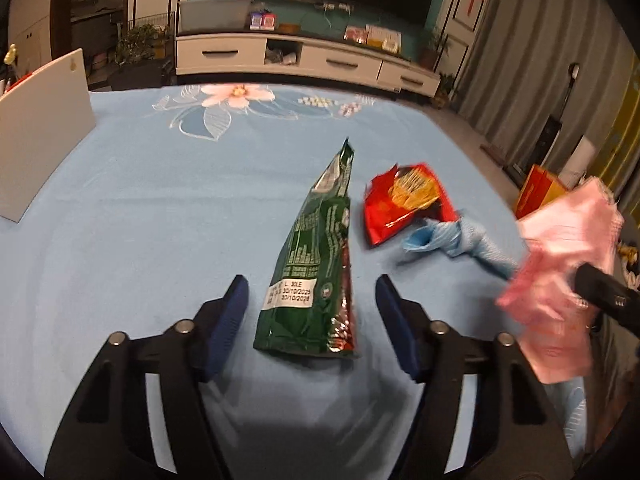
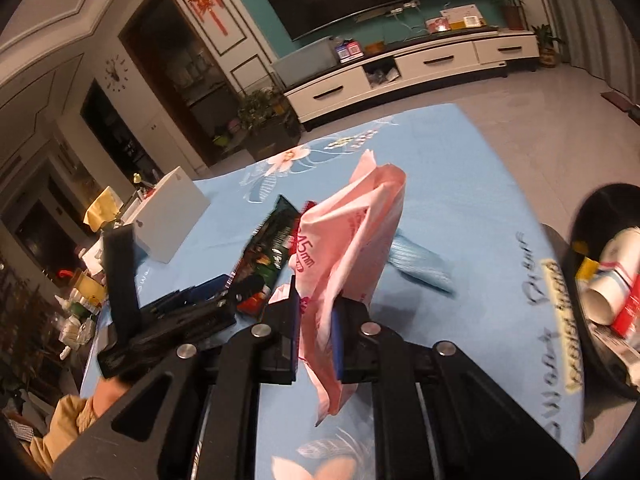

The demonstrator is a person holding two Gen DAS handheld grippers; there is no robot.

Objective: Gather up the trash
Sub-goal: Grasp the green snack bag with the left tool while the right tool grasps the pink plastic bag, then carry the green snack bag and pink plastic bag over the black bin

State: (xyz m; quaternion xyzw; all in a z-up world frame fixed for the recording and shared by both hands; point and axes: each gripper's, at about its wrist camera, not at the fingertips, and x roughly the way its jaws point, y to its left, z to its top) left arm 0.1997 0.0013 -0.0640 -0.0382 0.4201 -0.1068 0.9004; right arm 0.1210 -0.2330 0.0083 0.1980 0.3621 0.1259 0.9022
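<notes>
The left gripper (image 1: 312, 320) hovers with jaws apart on either side of a green snack bag (image 1: 316, 276) lying on the blue table (image 1: 140, 208). To its right lie a red wrapper (image 1: 404, 204) and blue cloth (image 1: 452, 236); further right, the right gripper (image 2: 316, 336) has its jaws clamped on a pink wrapper (image 2: 352, 232) near a black bin (image 2: 580, 300).

snack bag (image 1: 316, 264) on tablecloth (image 1: 160, 208), wrapper (image 1: 408, 204) right

Wrappers (image 1: 310, 264) on blue tablecloth (image 1: 160, 216)
</notes>
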